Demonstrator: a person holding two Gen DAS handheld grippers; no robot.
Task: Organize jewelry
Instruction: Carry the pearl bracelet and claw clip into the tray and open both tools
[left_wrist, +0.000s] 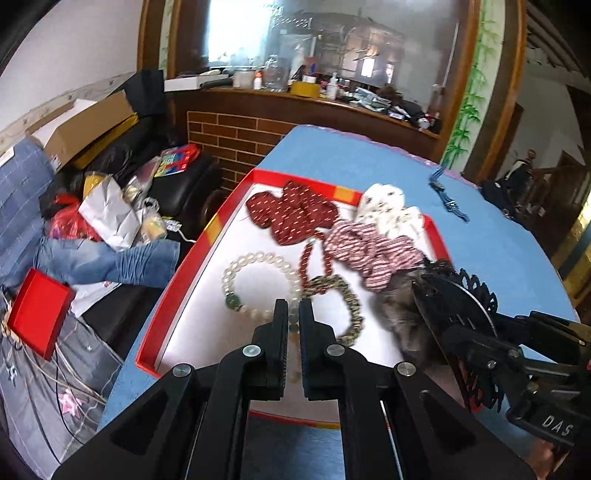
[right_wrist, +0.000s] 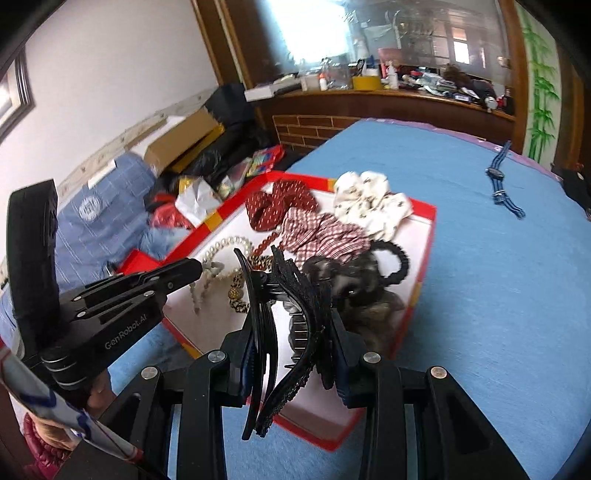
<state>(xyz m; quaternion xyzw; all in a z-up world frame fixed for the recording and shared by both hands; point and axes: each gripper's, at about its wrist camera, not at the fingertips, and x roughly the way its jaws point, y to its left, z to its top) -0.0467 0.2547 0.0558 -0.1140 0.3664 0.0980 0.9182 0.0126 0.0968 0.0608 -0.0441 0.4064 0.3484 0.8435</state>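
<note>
- Two hand-held grippers work over the red-rimmed tray (left_wrist: 221, 218) on the blue-covered bench (right_wrist: 480, 295).
- Inside that tray lie soft scrunchies (left_wrist: 369, 247) at its far end, light and easily pinched by a fold.
- Right hand-held gripper (right_wrist: 291, 354), partly open, clamps a black lace hair claw (right_wrist: 295, 314) above the tray's near edge; stiff, probably brittle.
- Left hand-held gripper (left_wrist: 293, 325) is closed and empty above the pearl bracelet (left_wrist: 258, 288); smooth, likely slippery beads.
- Writing: "GenRobot.AI", "DAS".

Fur scrunchie (left_wrist: 397, 308) smeared by blur – right part hidden behind black clip (left_wrist: 458, 295). Pearl bracelet (left_wrist: 258, 284) partly hidden behind left gripper (left_wrist: 293, 314). Right gripper (left_wrist: 546, 365) cut off by frame edge. In right view tray (right_wrist: 428, 218) near corner covered by clip.
</note>
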